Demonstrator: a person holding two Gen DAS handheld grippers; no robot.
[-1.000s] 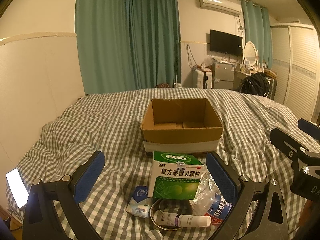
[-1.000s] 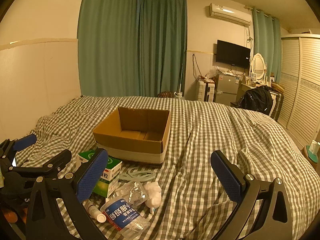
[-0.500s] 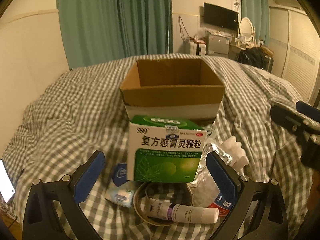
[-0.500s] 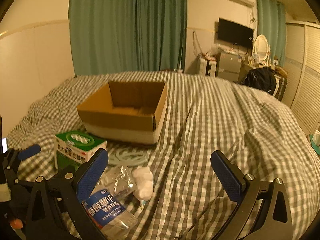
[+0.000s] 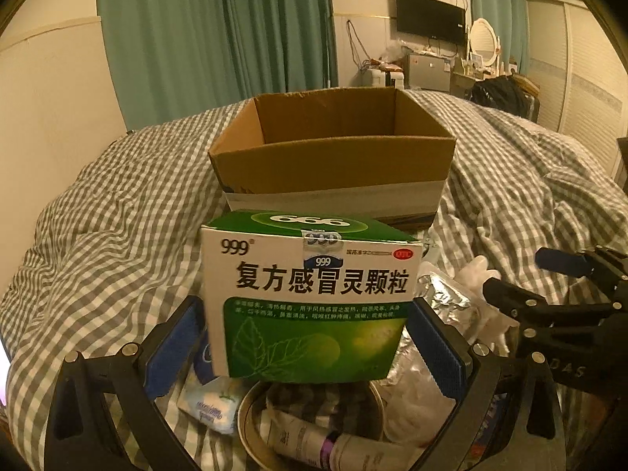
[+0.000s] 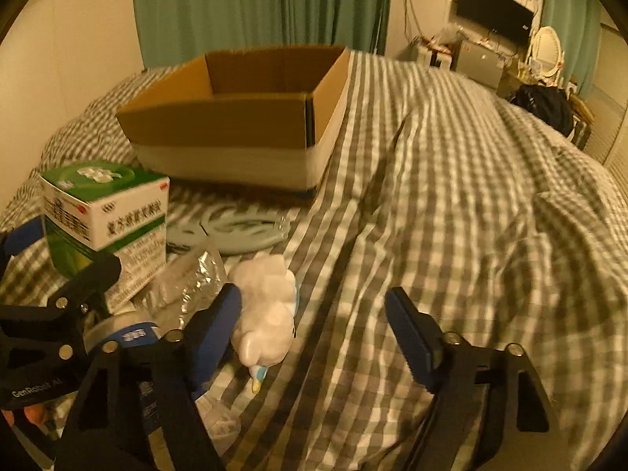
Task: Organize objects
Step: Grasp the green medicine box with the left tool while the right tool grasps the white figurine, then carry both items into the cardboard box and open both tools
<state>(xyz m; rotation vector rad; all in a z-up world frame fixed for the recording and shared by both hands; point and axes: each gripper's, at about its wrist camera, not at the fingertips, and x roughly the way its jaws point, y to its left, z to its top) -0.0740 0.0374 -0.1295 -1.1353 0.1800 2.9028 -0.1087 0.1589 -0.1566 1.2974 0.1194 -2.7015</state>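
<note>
A green and white medicine box (image 5: 310,294) stands upright on the checked duvet, in front of an open, empty cardboard box (image 5: 333,172). My left gripper (image 5: 306,349) is open, its blue pads flanking the lower sides of the medicine box; I cannot tell whether they touch. In the right wrist view the medicine box (image 6: 106,212) sits between the fingers of the left gripper (image 6: 62,253). My right gripper (image 6: 314,325) is open over bare duvet, its left finger beside a white plush toy (image 6: 267,306). The cardboard box (image 6: 219,129) lies further back.
Near the left gripper lie a round tin (image 5: 251,412), a tube (image 5: 306,439) and a tissue pack (image 5: 208,404). A foil packet (image 6: 188,286), a blue-labelled bottle (image 6: 133,337) and a pale ring (image 6: 235,227) lie by the toy. Rumpled duvet (image 6: 471,204) spreads rightwards.
Both grippers moved forward and down toward the pile. The left fingers now stand on either side of the medicine box. The right gripper's fingers have narrowed.
</note>
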